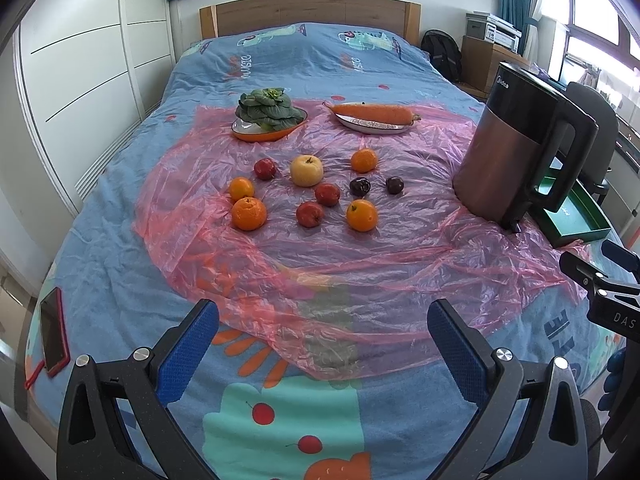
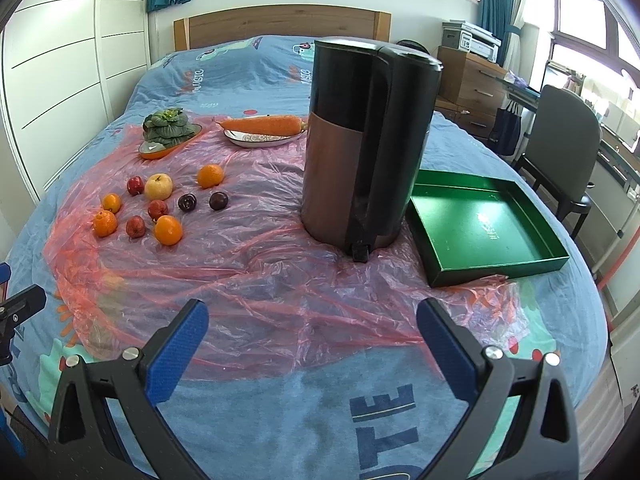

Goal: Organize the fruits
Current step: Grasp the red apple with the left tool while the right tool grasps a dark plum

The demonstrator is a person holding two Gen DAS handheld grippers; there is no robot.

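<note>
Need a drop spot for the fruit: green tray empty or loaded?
Empty. The right wrist view shows the green tray with a bare floor, only a faint printed logo; all fruit lies on the pink plastic sheet.

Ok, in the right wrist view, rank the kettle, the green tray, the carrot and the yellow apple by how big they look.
1. kettle, though it stands nearer the camera than the carrot and apple
2. green tray
3. carrot
4. yellow apple

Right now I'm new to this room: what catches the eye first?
The tall kettle stands on the pink plastic sheet mid-bed, with an empty green tray beside it. To its left lies a cluster of oranges, red fruits and a yellow apple, with a carrot on a plate behind.
</note>
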